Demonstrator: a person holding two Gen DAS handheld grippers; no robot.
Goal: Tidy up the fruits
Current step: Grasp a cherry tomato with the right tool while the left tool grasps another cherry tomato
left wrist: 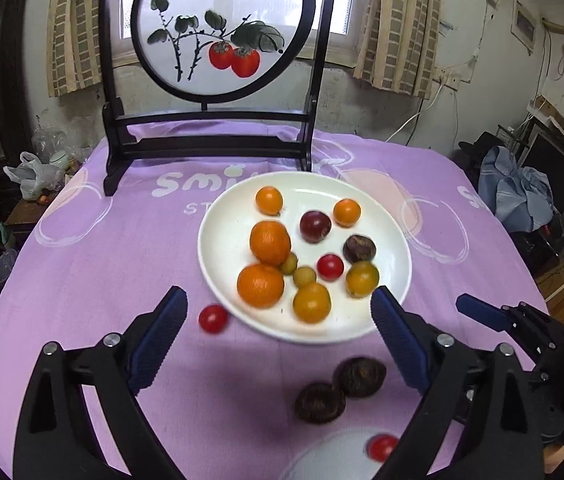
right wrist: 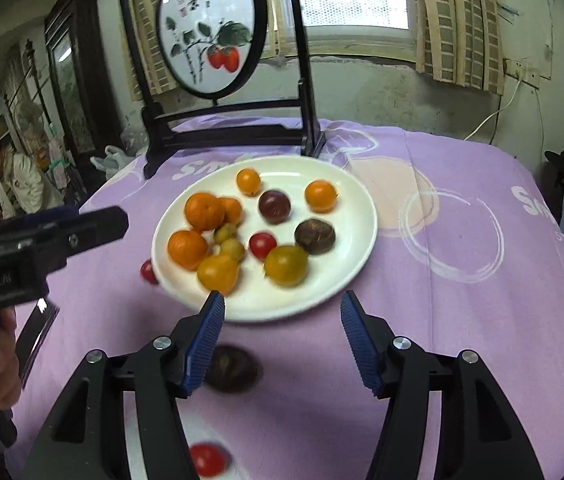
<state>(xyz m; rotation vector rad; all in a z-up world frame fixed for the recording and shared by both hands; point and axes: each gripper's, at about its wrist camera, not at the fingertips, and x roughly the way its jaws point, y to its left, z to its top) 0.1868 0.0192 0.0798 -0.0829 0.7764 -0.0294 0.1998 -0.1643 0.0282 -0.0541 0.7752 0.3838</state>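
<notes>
A white plate (left wrist: 226, 216) on the purple tablecloth holds several fruits: oranges (left wrist: 270, 242), small yellow-orange ones, a red tomato (left wrist: 330, 267), a dark plum (left wrist: 315, 226) and a brown chestnut (left wrist: 359, 249). A red tomato (left wrist: 213, 319) lies just left of the plate. Two brown chestnuts (left wrist: 340, 390) lie in front of it. Another tomato (left wrist: 381, 447) sits on a second white plate (left wrist: 334, 456) at the near edge. My left gripper (left wrist: 278, 304) is open and empty, above the plate's near edge. My right gripper (right wrist: 282, 304) is open and empty, near the plate (right wrist: 358, 208).
A dark wooden stand with a round persimmon painting (left wrist: 222, 28) stands at the table's back. The other gripper (left wrist: 494, 316) shows at the right of the left wrist view. A person (right wrist: 14, 180) sits at the far left. Clutter lines the room's sides.
</notes>
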